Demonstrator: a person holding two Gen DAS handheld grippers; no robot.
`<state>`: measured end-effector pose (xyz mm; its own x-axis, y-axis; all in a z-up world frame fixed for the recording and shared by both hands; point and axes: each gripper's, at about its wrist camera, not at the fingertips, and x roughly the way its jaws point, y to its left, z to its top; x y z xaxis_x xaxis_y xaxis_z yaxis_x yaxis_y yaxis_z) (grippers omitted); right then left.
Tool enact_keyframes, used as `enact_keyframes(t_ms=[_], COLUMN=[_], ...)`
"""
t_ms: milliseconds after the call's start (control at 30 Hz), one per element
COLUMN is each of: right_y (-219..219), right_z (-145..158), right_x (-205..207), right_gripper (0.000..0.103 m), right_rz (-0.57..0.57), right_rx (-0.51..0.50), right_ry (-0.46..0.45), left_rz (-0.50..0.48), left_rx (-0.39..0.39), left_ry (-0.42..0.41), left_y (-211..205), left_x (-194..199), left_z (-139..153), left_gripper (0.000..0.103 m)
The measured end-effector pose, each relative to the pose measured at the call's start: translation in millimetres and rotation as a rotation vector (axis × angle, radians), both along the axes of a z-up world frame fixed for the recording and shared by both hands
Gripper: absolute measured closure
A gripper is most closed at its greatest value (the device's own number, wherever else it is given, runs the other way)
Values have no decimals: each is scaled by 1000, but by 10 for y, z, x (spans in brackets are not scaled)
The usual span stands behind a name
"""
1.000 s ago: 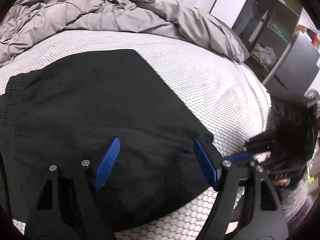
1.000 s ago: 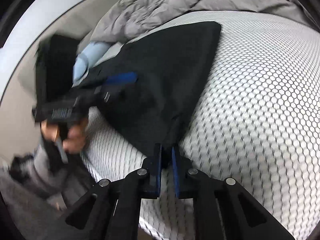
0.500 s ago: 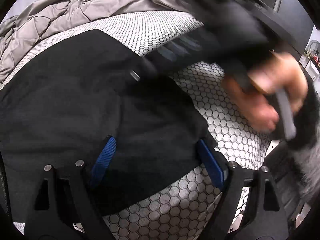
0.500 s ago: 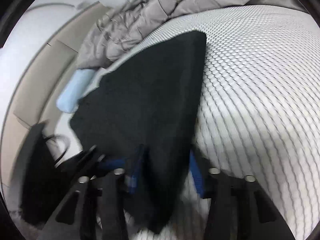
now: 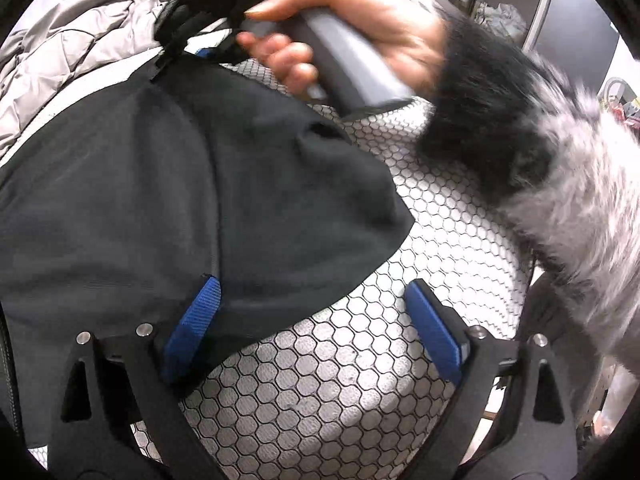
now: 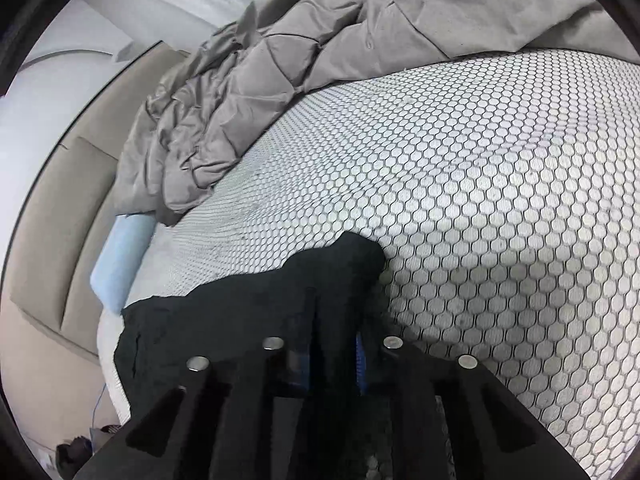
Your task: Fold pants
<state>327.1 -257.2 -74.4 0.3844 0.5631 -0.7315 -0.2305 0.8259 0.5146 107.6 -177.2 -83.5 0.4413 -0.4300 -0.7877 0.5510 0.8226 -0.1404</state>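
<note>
Pants (image 5: 168,200), black, lie on the honeycomb-patterned mattress (image 5: 340,392). Left gripper (image 5: 316,332) spread wide, one blue pad under the pants' near edge. Right gripper (image 6: 334,364) clamped on a pants fold. Grey duvet (image 6: 320,52) bunched beyond the pants.

On the mattress (image 5: 328,392) the pants (image 5: 160,200) lie to my left, their folded layer on top. My left gripper (image 5: 316,332) sits at their near edge; my right gripper (image 6: 334,360) rests on their far end, the comforter (image 6: 320,40) behind and a pillow (image 6: 120,256) left of it.
</note>
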Motion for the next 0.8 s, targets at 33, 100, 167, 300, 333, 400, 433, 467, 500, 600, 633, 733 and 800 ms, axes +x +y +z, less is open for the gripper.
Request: enact_keyframes(t_ms=[33,100,167,300,333,400,433,467,500,600,633,733,800], right_y=[-46,-63,-226,-445,-519,-447,-446,-402,-325,64,223,638,720], right_z=[18,73,82,-98,-111,52,162,262,397,482,409,-10,-129], right_x=[-43,-145,-497,-1386,-1647,-1951,-2082,-2168,-2272,-2361,-2346,-2274,-2359], right_gripper=[79,71,67,73,74,74,74,74,74,72,72,72,72], right_rz=[-3,-23,-19,49,71,78,71,71,65,155,205,319,368], right_rx=[-2,-9,1,-7,-70,-211,-247,-254,-252,-243,-253,-380,-481], right_ry=[9,12,15,46,25,-87,-147,-196,-268,-339,-323,-267,-344], left_rz=[-6,-6,20,113,149,234,266,284,297,294,282,238,249], left_rx=[-17,-59,-108,-155,-155,-137,-134,-131,-128,-63,-34,16,12], left_ry=[-3,3,-10,-98,-115,-136,-134,-125,-108,-61,-54,-61,-53], left_y=[47,187,408,935,1063,1311,1399,1450,1486,1501,1480,1518,1682], left_x=[-17,-22,-66,-113,-90,-7,61,135,218,399,385,367,343], left_z=[47,164,306,549,574,570,540,504,444,218,148,45,31], left_gripper=[12,13,13,13,13,13,13,14,18,31,33,44,44])
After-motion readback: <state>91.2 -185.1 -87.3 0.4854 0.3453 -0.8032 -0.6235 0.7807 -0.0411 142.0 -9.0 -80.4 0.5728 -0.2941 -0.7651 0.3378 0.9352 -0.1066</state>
